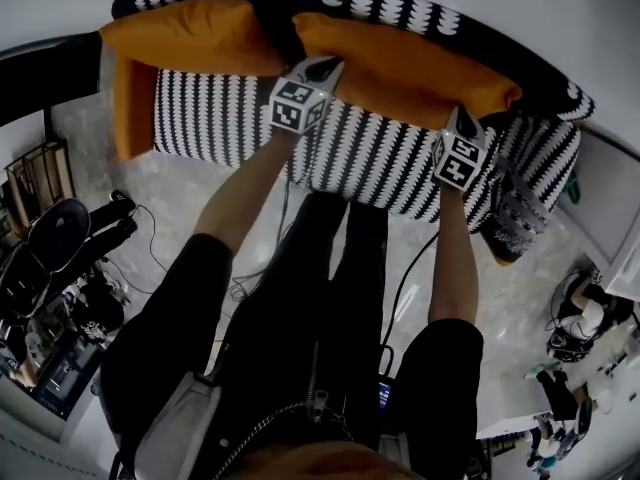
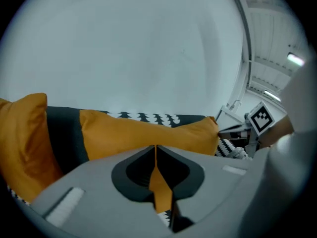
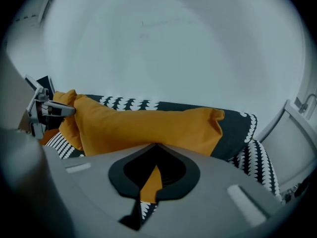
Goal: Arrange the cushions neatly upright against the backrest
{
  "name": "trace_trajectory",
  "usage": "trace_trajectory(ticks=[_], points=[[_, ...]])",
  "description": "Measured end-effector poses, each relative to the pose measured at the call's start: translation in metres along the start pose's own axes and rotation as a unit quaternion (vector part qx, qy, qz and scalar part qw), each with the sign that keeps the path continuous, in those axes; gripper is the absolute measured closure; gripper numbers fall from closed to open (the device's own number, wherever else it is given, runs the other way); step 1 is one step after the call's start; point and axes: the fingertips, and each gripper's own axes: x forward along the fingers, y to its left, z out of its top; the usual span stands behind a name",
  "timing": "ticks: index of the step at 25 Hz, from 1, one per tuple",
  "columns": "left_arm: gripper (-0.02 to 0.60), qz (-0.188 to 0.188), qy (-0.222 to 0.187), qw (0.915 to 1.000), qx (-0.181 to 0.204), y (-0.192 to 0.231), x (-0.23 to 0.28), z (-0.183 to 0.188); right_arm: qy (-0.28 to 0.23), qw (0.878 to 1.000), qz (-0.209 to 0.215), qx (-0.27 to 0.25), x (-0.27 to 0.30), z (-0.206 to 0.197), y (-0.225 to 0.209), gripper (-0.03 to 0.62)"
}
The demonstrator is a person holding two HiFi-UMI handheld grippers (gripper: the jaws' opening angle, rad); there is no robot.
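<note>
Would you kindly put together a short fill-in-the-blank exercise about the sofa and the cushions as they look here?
1. The left tool and the right tool are both shut on the same ____ fabric cushion.
2. The patterned sofa has a cover in black and ____.
3. In the head view, the other plain cushion lies to the ____ of the held one.

Missing words: orange; white; left.
</note>
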Motion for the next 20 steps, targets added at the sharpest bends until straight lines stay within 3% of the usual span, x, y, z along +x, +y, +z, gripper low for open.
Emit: trace_trajectory(ticks=[3, 5, 7, 11, 16, 20], points=[[0.571, 0.045, -0.021, 0.9981, -0.038, 0.041, -0.004, 0.013, 0.012, 0.998, -0.038, 0.043, 0.004, 0.005, -0.036, 0.591], [0.571, 0.055, -0.036, 0.9965, -0.052, 0.06, -0.013, 0.026, 0.013, 0.994, -0.065, 0.081, 0.002, 0.01, -0.068, 0.591], [0.571, 0.057, -0.041, 0.9963, -0.05, 0.072, -0.022, 0.032, 0.007, 0.991, -0.081, 0.106, -0.002, 0.017, -0.096, 0.591], [0.571, 0.054, -0.043, 0.9968, -0.039, 0.084, -0.046, 0.034, 0.015, 0.992, -0.083, 0.096, 0.01, 0.03, -0.131, 0.591], [0.571, 0.035, -0.053, 0.9979, -0.006, 0.078, -0.081, 0.032, -0.002, 0.988, -0.114, 0.103, 0.003, 0.043, -0.143, 0.591], [0.571, 0.041, -0.068, 0.9968, -0.001, 0.07, -0.109, 0.04, -0.039, 0.991, -0.094, 0.091, -0.029, 0.06, -0.112, 0.591]])
